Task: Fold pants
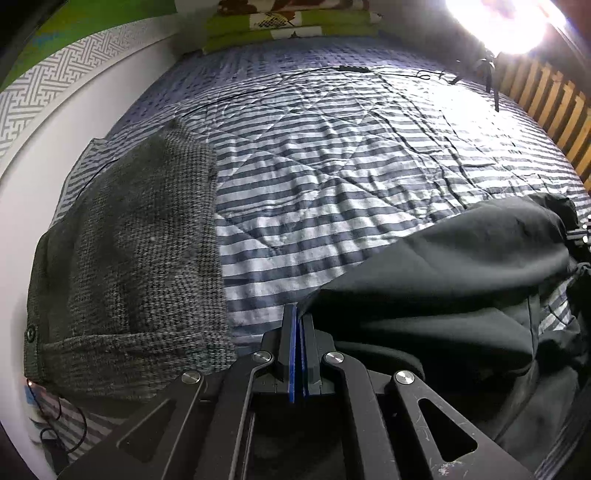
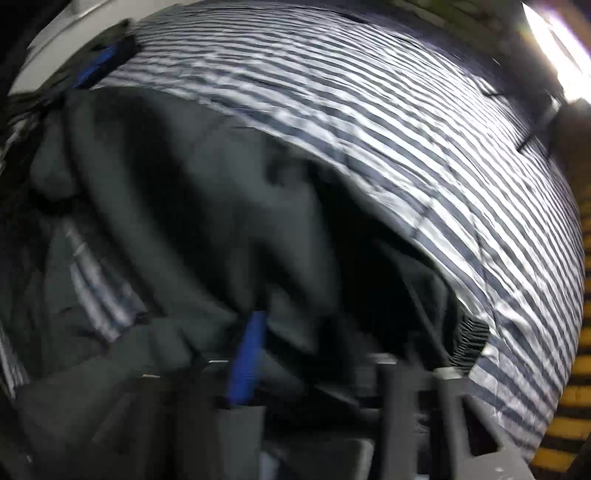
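A bright lamp [image 1: 506, 22] blazes ahead and to the right of the left gripper, blowing out that corner and glaring on the striped quilt [image 1: 332, 166]. Left view sharp, edges bowed by fisheye. Right view smeared with motion blur, dim, black pants [image 2: 221, 206] lost in shadow.

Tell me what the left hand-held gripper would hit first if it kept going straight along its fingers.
Most likely the striped quilt just beyond the shut left hand-held gripper. The black pants edge sits right at its tip on the right, so it may brush that first; depth is unclear.
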